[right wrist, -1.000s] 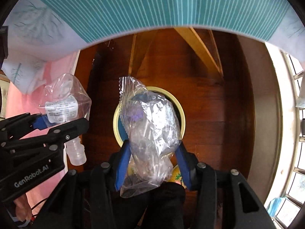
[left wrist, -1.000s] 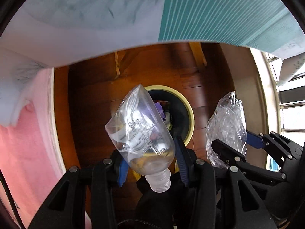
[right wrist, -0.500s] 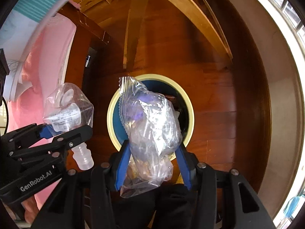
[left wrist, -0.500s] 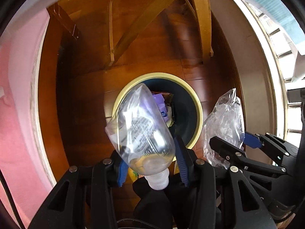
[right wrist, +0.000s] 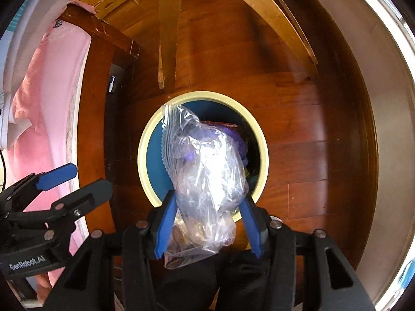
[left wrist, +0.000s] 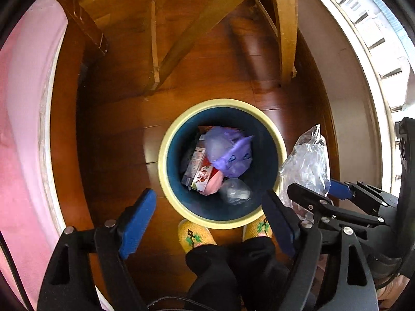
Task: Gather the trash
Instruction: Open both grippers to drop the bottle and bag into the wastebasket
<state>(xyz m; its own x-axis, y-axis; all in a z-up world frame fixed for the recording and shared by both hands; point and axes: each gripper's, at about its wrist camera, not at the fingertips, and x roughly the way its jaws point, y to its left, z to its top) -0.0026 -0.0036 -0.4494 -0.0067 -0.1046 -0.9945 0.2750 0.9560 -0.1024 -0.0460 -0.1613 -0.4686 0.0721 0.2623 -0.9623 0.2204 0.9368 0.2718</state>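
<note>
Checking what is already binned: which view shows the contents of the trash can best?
The left wrist view. It looks straight down into the trash can, showing a purple bag, a printed carton and crumpled clear plastic. In the right wrist view, the clear bag held in the right gripper hides most of it.

My tongs' pads (left wrist: pixel 137 219) are blue on black arms; the bin (left wrist: pixel 166 181) is navy inside, cream-rimmed; my slippers (left wrist: pixel 193 235) are yellow with green motifs; the floor (left wrist: pixel 116 134) is reddish-brown.
</note>
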